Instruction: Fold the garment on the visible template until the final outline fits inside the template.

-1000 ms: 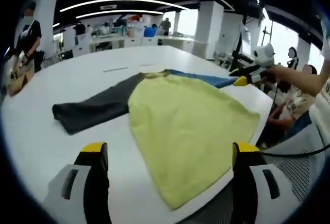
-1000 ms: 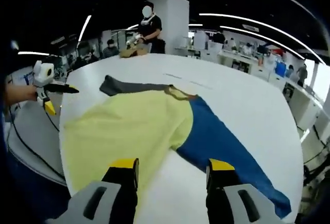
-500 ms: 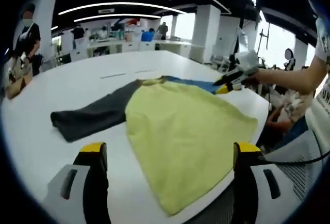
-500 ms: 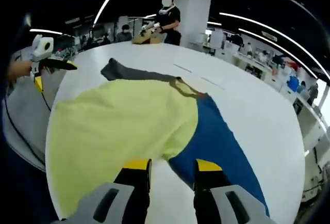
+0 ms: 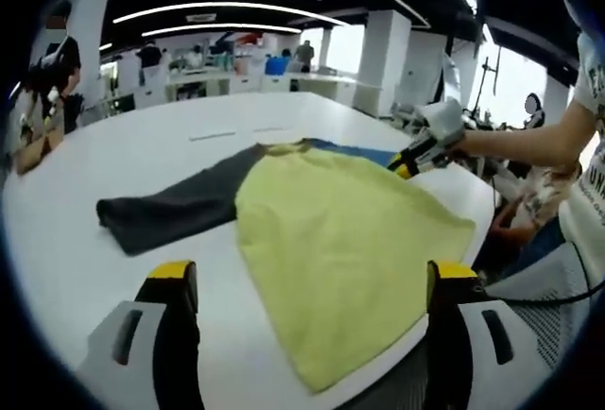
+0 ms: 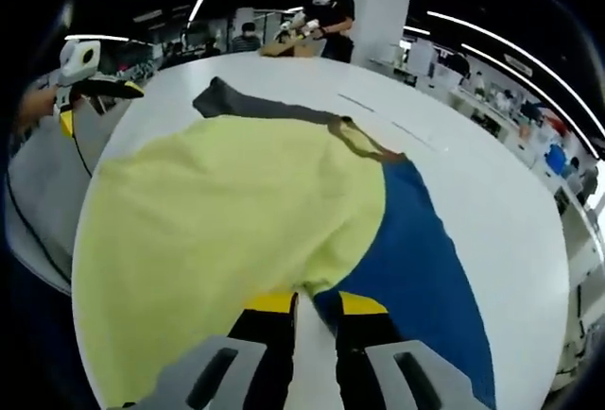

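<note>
A garment lies flat on the white table [image 5: 85, 174], with a yellow body [image 5: 340, 230], a dark grey sleeve [image 5: 170, 207] and a blue sleeve [image 5: 364, 153]. My left gripper [image 5: 312, 273] hangs wide open above the near table edge, short of the yellow hem. In the right gripper view, my right gripper [image 6: 317, 303] is low over the spot where the yellow body [image 6: 227, 212] meets the blue sleeve [image 6: 416, 259]. Its jaws stand close together with a narrow gap. The right gripper [image 5: 405, 164] also appears in the left gripper view, tips down at the garment's far edge.
The garment's hem reaches the table's rounded edge [image 6: 80, 268]. Thin dark marks [image 5: 213, 132] lie on the table beyond the collar. A person with a cardboard box [image 5: 38, 141] stands at the far side. The left gripper [image 6: 99, 108] hovers off the table's side.
My right gripper has dropped closer to the seam of yellow body and blue sleeve, and its jaws have narrowed from wide to nearly together. The left gripper stays open in place.
</note>
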`<state>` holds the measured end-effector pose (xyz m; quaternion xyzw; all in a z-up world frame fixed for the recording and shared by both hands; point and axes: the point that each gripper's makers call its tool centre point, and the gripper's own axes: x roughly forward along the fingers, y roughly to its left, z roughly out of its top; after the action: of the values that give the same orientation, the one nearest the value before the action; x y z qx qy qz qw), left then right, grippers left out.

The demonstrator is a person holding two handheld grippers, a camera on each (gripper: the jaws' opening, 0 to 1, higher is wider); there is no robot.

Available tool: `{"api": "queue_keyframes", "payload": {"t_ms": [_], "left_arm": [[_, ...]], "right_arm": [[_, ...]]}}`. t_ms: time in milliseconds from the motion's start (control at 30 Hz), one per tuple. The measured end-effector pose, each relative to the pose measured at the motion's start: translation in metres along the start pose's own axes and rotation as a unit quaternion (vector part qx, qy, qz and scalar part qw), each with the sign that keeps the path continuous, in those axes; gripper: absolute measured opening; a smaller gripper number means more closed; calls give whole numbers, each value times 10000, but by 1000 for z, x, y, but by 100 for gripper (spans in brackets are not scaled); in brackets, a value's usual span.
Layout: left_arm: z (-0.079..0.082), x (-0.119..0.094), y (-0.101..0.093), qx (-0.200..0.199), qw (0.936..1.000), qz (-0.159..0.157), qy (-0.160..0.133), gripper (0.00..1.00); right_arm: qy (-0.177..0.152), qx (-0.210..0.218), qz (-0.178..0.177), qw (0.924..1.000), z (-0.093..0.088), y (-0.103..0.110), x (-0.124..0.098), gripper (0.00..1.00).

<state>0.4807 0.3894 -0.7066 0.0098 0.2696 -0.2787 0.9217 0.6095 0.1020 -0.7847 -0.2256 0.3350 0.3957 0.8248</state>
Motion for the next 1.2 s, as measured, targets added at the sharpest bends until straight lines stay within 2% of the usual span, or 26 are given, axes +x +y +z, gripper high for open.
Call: {"api": "queue_keyframes", "payload": {"t_ms": [100,200,333,567,767,933,1200], "left_arm": [[-2,-1,0,-19,10000,13,24,97],[-2,-1,1,-42,10000,41,39,97],[-1,-2,3,-42,9999,111,42,97],[0,-3,1,-25,9999,123,34,97],[0,-4,0,-22,9999,118,19,97],[0,-5,1,-15,9999,125,16,96],[0,-6,3,1,9999,135,4,96]], "right_arm": [[74,-31,-33,10000,-2,-2,3,8],[82,-21,-80,9999,-5,-7,5,2],[103,87,-83,9999,-6,-12,7,0],[-29,277,-302,9992,5,-26,-2,0],[-110,272,-490,9984,13,-38,-10,0],[-18,198,-696,9974,13,-45,-16,0],[66,259,-832,9962,9,-48,-18,0]]}}
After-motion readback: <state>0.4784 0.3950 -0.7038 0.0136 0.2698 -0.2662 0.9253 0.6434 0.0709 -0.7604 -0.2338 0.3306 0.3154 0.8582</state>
